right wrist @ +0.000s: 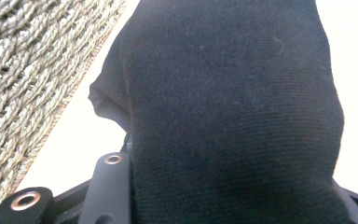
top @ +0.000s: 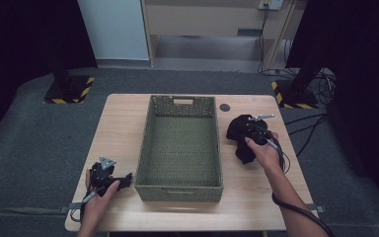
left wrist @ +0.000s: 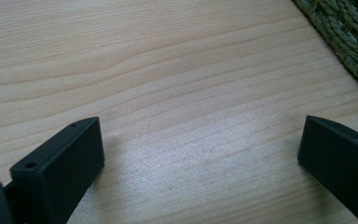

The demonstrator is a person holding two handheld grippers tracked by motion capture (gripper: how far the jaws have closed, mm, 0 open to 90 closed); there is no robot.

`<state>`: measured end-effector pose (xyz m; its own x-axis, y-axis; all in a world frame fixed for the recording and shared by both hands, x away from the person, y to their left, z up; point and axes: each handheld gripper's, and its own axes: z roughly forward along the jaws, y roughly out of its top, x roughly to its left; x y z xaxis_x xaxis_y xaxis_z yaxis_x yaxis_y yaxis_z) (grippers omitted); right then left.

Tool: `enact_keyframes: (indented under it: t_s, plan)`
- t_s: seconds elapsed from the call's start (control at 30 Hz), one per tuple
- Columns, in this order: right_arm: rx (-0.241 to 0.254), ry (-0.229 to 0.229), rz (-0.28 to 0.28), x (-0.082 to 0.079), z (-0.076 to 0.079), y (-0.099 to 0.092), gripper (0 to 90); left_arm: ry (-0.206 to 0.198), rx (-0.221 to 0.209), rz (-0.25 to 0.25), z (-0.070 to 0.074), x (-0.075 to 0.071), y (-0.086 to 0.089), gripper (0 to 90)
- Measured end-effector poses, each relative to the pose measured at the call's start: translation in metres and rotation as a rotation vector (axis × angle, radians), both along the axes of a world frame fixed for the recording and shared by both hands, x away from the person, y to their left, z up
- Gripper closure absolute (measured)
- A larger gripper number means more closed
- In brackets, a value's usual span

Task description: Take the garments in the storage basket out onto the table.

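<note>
Clamped in the right gripper (top: 243, 140): a black knitted cloth bundle (right wrist: 233, 112), not yet inside the empty green woven basket (top: 179, 187). Left gripper (left wrist: 200, 163) gaping wide, idle on the pale wooden table (left wrist: 168, 70).

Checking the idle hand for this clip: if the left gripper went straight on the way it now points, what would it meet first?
Probably the green woven basket. The left gripper, jaws open and empty, lies low over the wooden table pointing at the basket's near-left wall, which shows at the corner of its own view. Depth is unclear; it might scrape the tabletop first.
</note>
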<state>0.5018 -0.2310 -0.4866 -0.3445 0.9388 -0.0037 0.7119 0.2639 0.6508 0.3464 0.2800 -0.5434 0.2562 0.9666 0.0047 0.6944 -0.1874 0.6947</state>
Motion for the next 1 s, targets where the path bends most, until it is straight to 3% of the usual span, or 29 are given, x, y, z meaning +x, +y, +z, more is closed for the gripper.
enact_keyframes:
  t_s: [1.0]
  plan:
    - [-0.012,0.034,-0.024,0.002,-0.024,-0.002,54.1,0.0,0.0,0.0,0.0,0.0,0.0,0.0]
